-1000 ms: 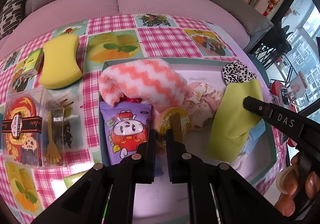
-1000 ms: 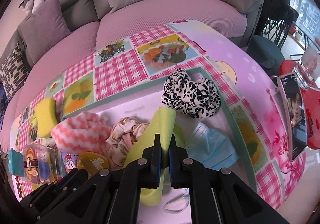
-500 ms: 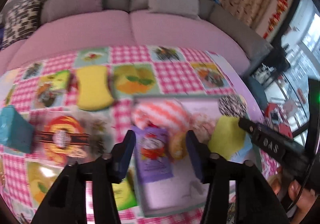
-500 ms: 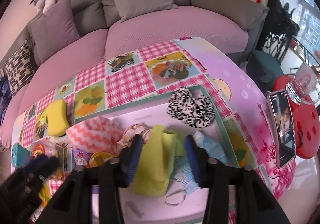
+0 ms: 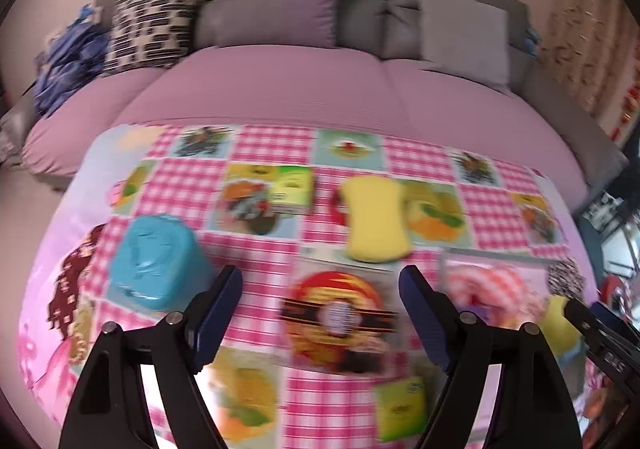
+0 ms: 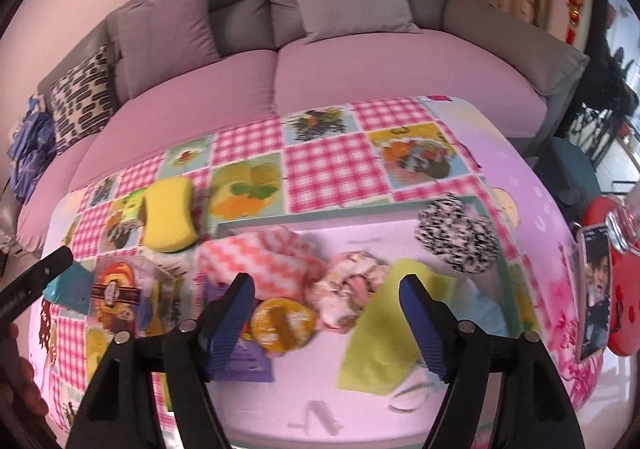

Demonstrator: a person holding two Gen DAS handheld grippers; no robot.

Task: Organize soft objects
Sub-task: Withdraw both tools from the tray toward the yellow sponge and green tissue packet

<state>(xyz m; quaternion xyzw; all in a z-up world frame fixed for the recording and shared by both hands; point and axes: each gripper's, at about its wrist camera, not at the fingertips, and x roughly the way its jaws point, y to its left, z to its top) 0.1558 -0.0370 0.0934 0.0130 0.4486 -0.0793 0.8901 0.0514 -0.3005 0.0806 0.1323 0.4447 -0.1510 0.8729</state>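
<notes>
- Right now both grippers are empty w/ jaws spread wide: left gripper (image 5: 320,297) has just been opening, nothing between its pads; same for right gripper (image 6: 326,297), which hangs over the tray (image 6: 505,281).
- Already lying in the tray: zigzag pink towel (image 6: 260,257), floral scrunchie (image 6: 352,289), leopard scrunchie (image 6: 456,233), lime cloth (image 6: 384,333).
- Soft thing left outside, as I judge it: yellow sponge (image 5: 376,221), flat on the checked tablecloth (image 5: 264,261), just beyond the tray's far-left corner.
- Step in hand, I reckon: send the left gripper to that sponge. It sits past the clear snack box (image 5: 340,317), so I'd go over the box, not through it.
- I'd take the sponge across its narrow waist, pads on the long sides; it'll squash, so I'd close gently, only until it stops slipping.
- Teal tub (image 5: 156,261) & green carton (image 5: 292,189) look rigid; I'd leave them alone.
- Left view is blurred, so I'd steady up before committing.
- I'd keep the right gripper back, clear of the drop spot.
</notes>
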